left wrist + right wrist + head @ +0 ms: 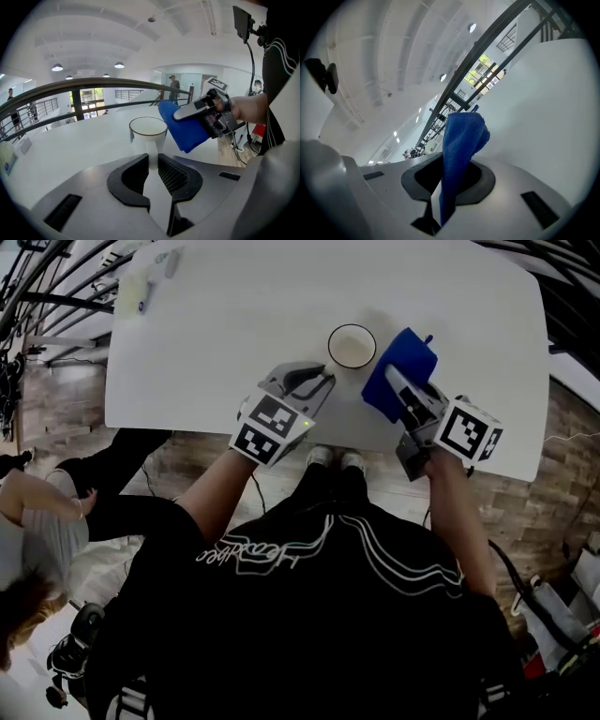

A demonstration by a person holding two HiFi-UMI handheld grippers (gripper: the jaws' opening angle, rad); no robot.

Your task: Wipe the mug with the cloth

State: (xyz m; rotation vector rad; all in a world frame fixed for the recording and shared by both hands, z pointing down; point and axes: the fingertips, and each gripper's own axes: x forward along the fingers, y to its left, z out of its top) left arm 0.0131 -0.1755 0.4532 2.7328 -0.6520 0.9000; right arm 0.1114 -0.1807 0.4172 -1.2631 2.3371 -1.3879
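White script lettering ran across the person's black top (pixel 281 634), too warped to read. The left gripper (pixel 325 381) had its jaws part-closed on the handle of the white ceramic mug (pixel 352 346). The mug stood upright near the front edge of the white table (pixel 234 324). A thin dark line ringed its rim, and its inside showed only white. Just right of it, the right gripper (pixel 395 378) clamped a folded blue terry cloth (pixel 406 354) tight. Small pale items (pixel 141 287) lay at the far left corner, too small to tell.
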